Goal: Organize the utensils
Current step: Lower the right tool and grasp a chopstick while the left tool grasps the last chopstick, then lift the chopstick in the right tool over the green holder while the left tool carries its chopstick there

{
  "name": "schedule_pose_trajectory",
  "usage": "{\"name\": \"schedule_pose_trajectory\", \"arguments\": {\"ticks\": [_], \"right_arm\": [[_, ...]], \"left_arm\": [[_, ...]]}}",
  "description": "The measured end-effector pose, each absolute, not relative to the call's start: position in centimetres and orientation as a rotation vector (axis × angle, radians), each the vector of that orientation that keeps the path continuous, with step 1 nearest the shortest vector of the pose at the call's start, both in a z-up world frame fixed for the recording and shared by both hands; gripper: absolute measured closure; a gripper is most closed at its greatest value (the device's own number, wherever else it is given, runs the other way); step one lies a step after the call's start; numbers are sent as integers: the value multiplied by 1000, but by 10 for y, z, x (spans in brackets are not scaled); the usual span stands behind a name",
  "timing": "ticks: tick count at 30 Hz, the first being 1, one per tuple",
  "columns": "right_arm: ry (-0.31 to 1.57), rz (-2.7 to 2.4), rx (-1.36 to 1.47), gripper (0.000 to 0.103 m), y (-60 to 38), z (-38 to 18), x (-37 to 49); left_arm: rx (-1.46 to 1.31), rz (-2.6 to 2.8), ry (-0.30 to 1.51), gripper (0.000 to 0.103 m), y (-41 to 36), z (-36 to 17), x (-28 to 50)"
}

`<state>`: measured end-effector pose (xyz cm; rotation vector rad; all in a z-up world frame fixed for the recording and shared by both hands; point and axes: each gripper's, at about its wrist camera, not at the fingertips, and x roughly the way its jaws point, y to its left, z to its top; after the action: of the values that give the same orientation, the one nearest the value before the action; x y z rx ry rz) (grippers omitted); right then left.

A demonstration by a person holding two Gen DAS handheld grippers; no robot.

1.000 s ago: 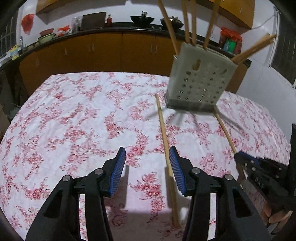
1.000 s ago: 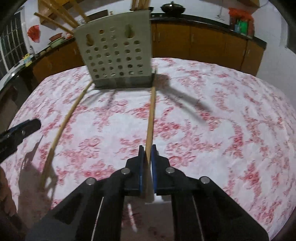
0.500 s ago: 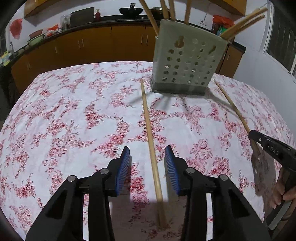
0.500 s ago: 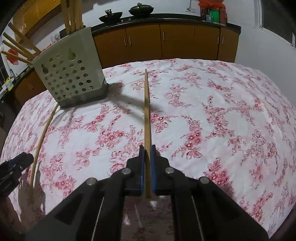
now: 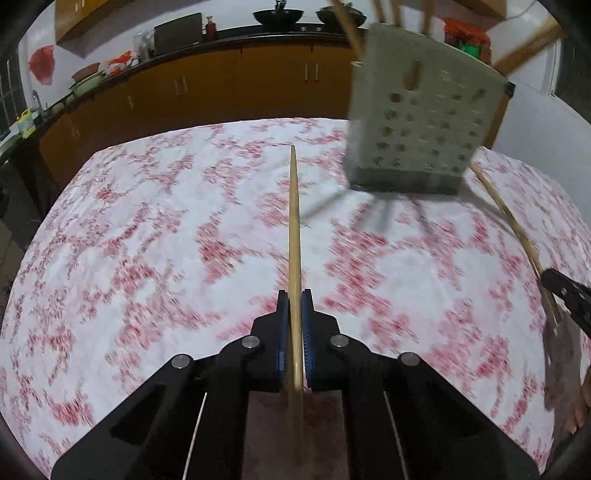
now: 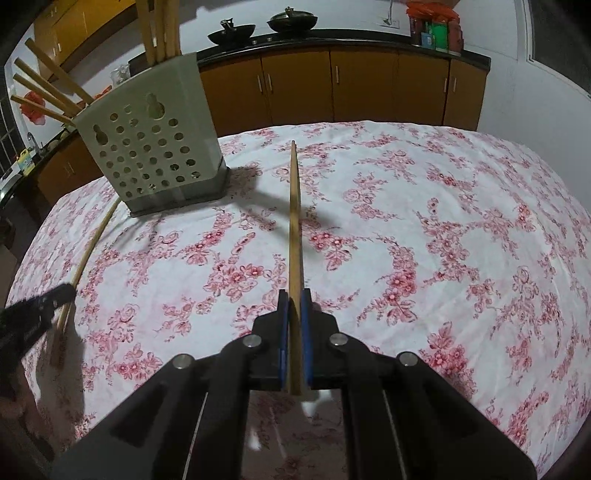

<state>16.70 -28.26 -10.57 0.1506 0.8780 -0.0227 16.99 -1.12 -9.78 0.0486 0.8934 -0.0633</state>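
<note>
Overhead-lit, each gripper [image 5: 294, 308] [image 6: 294, 308] clamps a chopstick [image 5: 294, 229] [image 6: 294, 221] above the floral tablecloth [image 6: 424, 229], wooden cabinets [image 6: 332, 88] behind.

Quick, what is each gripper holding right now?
Left gripper: shut on a wooden chopstick.
Right gripper: shut on another wooden chopstick.

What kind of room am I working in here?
Most likely a home kitchen: wooden cabinets under a dark counter, woks on top, and a table with a floral cloth holding a chopstick holder.
</note>
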Motion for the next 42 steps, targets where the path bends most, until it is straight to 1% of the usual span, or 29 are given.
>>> {"name": "schedule_pose_trajectory", "arguments": {"ticks": [10,42], "right_arm": [[875,-20,88,95,-268,-107,180],[879,-28,89,94,-272,-111,186]], "left_arm": [[46,-63,879,95,1,-98,183],[11,-58,880,94,1,-98,182]]}}
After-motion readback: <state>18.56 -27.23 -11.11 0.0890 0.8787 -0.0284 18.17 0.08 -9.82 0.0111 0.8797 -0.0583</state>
